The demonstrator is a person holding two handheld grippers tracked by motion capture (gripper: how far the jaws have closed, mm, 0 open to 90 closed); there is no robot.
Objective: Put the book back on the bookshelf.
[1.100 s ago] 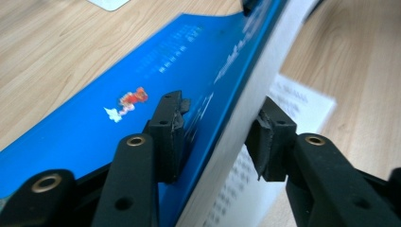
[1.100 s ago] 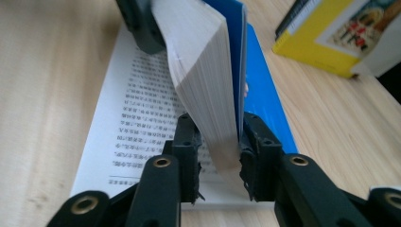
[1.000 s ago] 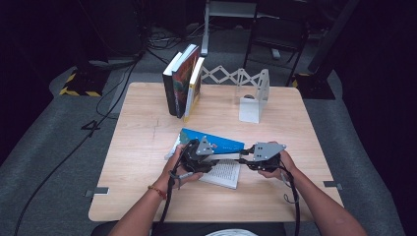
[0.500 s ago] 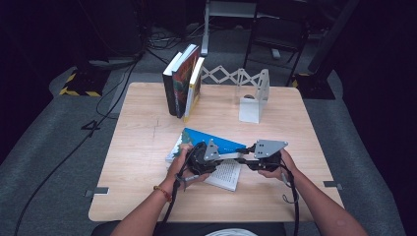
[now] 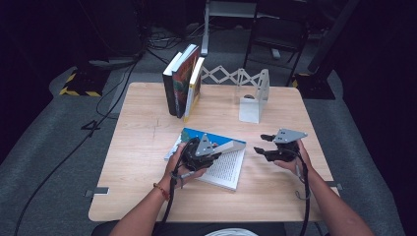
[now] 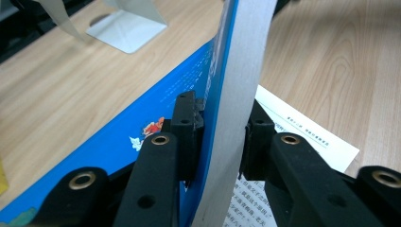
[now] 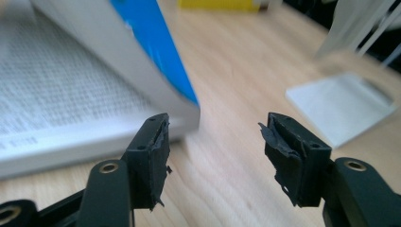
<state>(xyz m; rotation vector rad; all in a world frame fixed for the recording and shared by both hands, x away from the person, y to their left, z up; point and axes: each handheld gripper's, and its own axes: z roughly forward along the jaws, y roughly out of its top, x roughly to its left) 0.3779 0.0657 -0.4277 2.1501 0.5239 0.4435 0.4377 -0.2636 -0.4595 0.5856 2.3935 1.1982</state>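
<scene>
Left hand-held gripper (image 6: pixel 220 137): jaws just closing, clamped on the raised blue cover and pages of the open book (image 5: pixel 223 164), mid-table (image 5: pixel 133 147). Right hand-held gripper (image 7: pixel 213 142): jaws just opening, nothing between them, just right of the book.

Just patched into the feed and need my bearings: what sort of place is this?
Probably a lab or studio recording bay, not a home. A lone wooden table stands on grey carpet in a dark room, cables trail across the floor, and hazard-striped tape marks it.
</scene>
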